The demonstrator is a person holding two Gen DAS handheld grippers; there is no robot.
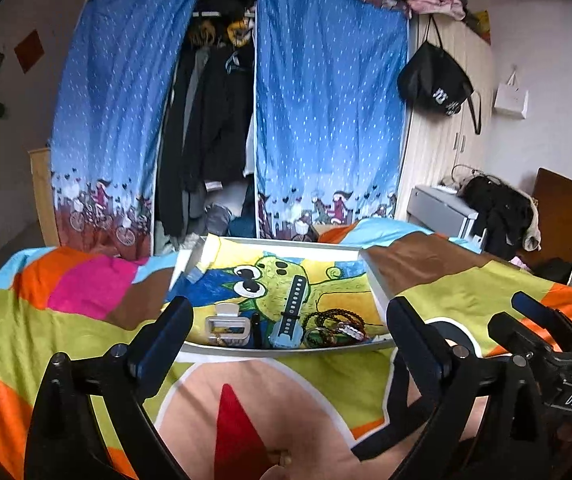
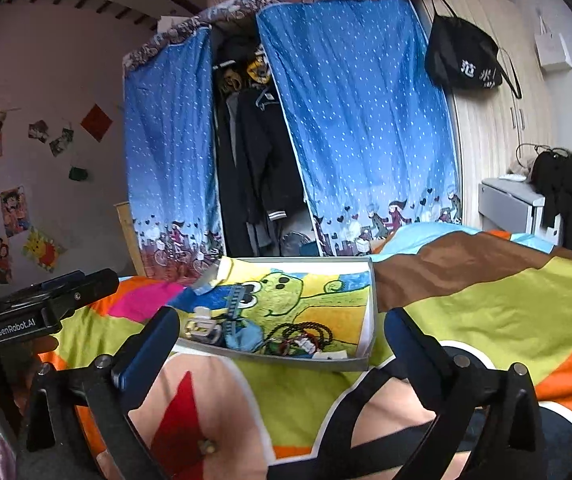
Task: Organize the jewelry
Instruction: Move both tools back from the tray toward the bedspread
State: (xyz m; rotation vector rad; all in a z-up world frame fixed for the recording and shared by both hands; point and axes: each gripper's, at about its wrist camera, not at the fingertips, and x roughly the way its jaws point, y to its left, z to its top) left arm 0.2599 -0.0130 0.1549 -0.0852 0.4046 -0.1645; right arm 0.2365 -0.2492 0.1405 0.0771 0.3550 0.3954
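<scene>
— Well, where does the jewelry sit?
— Heaped at the near edge of the shallow white tray lined with a green cartoon drawing; a tangle of dark beaded bracelets lies beside a light blue watch with a dark perforated strap and a pale grey rectangular hair claw.
— And the tongs?
— The left gripper is spread wide, holding nothing; the right gripper is likewise apart and empty; both hover short of the tray over the patchwork bedspread.
— How best to begin?
— I'd pick one piece from the pile's edge, probably the claw; the bracelets look entangled and may drag neighbours; the near tray wall stands in the way of a low approach.
</scene>
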